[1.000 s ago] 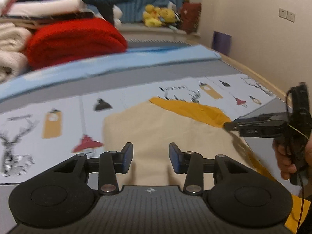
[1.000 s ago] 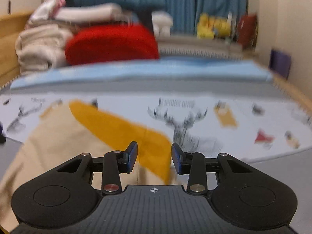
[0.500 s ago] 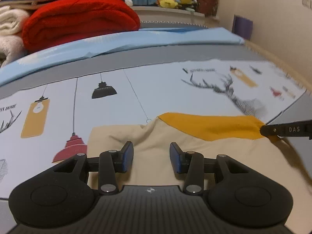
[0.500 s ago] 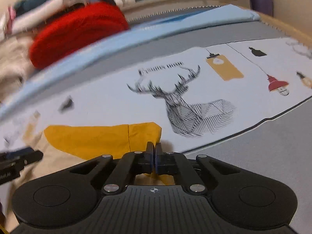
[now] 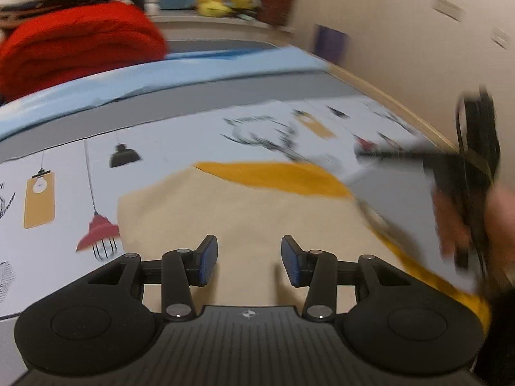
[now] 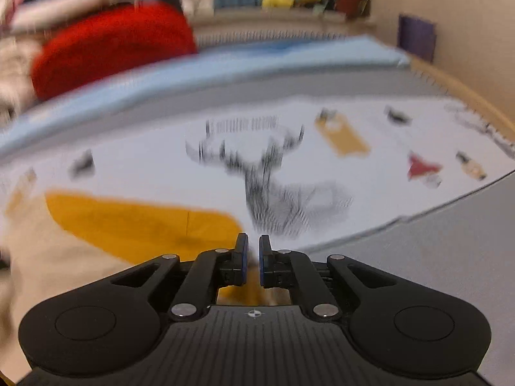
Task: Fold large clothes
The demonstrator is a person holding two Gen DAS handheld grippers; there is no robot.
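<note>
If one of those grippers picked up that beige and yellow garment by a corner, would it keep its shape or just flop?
Probably flop: the garment lies flat and soft on the bed sheet, its yellow part already bending in a curve. It looks thin, so likely light. Its far side would probably drag rather than lift.

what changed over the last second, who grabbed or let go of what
The right gripper closed on the yellow sleeve half a second ago; now its jaws stand slightly apart with nothing visibly between them, and it sits clear of the sleeve tip. The left gripper stayed open over the beige garment.
</note>
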